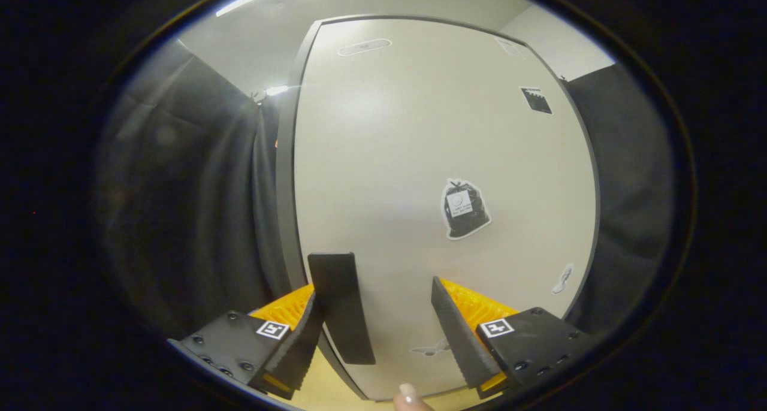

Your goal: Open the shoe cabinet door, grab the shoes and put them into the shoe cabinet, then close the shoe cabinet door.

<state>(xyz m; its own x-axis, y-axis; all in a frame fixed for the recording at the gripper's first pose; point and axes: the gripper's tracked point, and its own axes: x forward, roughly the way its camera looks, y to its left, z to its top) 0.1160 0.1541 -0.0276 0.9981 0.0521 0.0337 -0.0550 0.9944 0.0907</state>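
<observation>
Up close, flat matte cabinet door (419, 159), fingers (383, 315) apart.

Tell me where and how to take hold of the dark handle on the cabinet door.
Grip the handle, the dark upright strip by the door's left edge, across its width, coming straight on. It is tall and narrow, so the fingers should close from its two sides. The gripper is open, and the handle seems to lie by the left finger; shifting left would probably centre it.
</observation>
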